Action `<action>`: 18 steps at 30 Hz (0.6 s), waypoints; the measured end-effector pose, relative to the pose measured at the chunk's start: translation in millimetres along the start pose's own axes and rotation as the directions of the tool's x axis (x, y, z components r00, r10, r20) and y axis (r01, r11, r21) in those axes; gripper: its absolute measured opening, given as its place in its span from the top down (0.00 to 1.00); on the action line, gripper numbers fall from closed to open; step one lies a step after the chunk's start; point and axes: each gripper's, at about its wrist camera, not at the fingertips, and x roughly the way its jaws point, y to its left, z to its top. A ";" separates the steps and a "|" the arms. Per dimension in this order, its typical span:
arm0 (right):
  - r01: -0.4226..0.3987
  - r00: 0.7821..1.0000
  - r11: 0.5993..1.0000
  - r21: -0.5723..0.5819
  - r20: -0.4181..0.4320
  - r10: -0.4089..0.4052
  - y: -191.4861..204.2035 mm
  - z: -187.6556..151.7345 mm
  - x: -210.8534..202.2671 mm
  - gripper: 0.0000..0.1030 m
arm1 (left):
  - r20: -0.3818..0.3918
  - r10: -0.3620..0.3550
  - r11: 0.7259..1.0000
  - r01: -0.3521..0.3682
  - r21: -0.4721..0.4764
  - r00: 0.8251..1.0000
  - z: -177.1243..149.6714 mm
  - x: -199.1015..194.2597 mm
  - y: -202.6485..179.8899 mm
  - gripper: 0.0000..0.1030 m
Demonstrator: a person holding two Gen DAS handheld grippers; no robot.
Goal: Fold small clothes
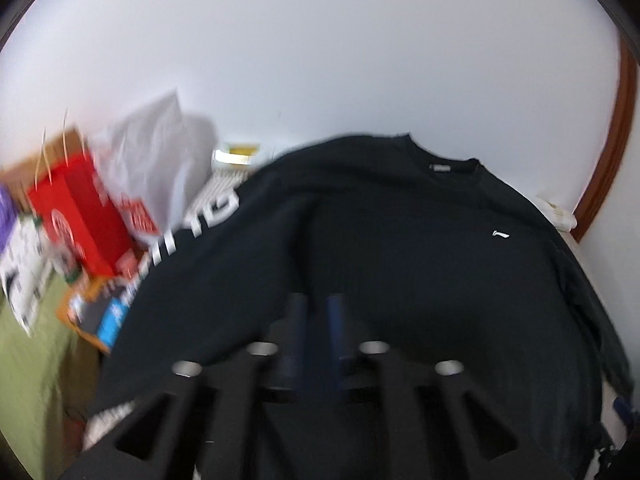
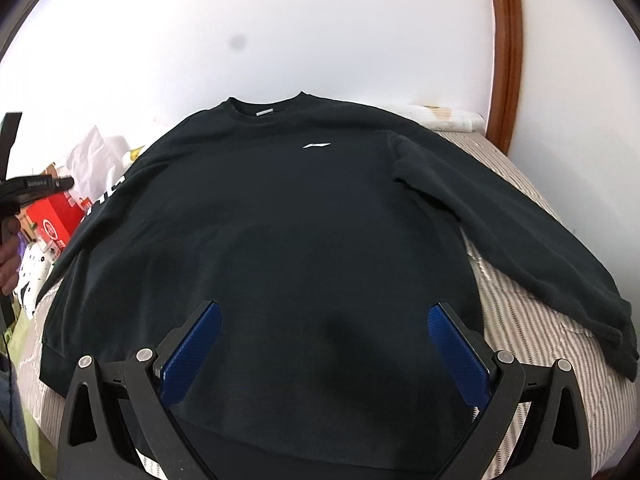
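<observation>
Sweatshirt first: your black long-sleeved crew-neck sweatshirt [image 2: 288,216] lies front-up and spread flat on the bed with the grey-and-white striped cover [image 2: 532,320], neck toward the white wall [image 2: 320,32] and hem toward you. A small white logo [image 2: 317,145] sits on the chest, and a pale label shows inside the collar. One sleeve runs out over the striped cover to the right side of the right wrist view; the other, with white lettering [image 1: 212,216] down it, reaches toward the clutter on the left.

Your right gripper [image 2: 325,316] hovers over the lower part of the sweatshirt with its blue-padded fingers [image 2: 192,352] spread wide apart and nothing between them. Whether the tips touch the cloth cannot be told.

Your left gripper [image 1: 316,304] points at the sweatshirt's body from the lettered-sleeve side. Its view is blurred; the two dark blue fingers [image 1: 334,332] stand close together with only a narrow gap, and you cannot tell from here whether any cloth is pinched between them.

Beyond the lettered sleeve there is a red paper bag [image 1: 80,216] with string handles, a white plastic bag [image 1: 156,160] next to it, and an orange-edged box [image 1: 96,316] just beside the sleeve. A green cover [image 1: 28,360] lies further to the left. A curved brown wooden frame [image 2: 506,52] rises against the wall at the right.
</observation>
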 end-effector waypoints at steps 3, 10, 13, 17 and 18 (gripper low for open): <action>0.000 1.000 1.000 0.001 -0.002 0.000 -2.4 -2.4 -1.4 0.01 | 0.000 0.034 0.997 -0.034 -0.066 0.999 -19.2 2.0 17.1 0.41; -0.006 1.000 1.000 -0.022 -0.005 0.006 9.1 -1.2 1.1 0.01 | -0.063 0.216 0.972 -0.221 -0.083 0.974 -60.2 -2.0 79.2 0.41; -0.016 1.000 0.999 -0.036 -0.006 0.016 18.9 -0.8 2.1 0.01 | -0.100 0.269 0.957 -0.278 -0.084 0.958 -72.5 -3.0 106.6 0.41; -0.015 1.000 0.998 -0.066 -0.012 0.015 34.9 1.2 5.0 0.01 | -0.142 0.301 0.948 -0.312 -0.058 0.943 -86.3 1.6 132.5 0.41; -0.015 1.000 0.997 -0.074 -0.012 0.014 38.6 1.8 5.5 0.01 | -0.151 0.303 0.948 -0.314 -0.056 0.941 -88.2 3.7 136.8 0.41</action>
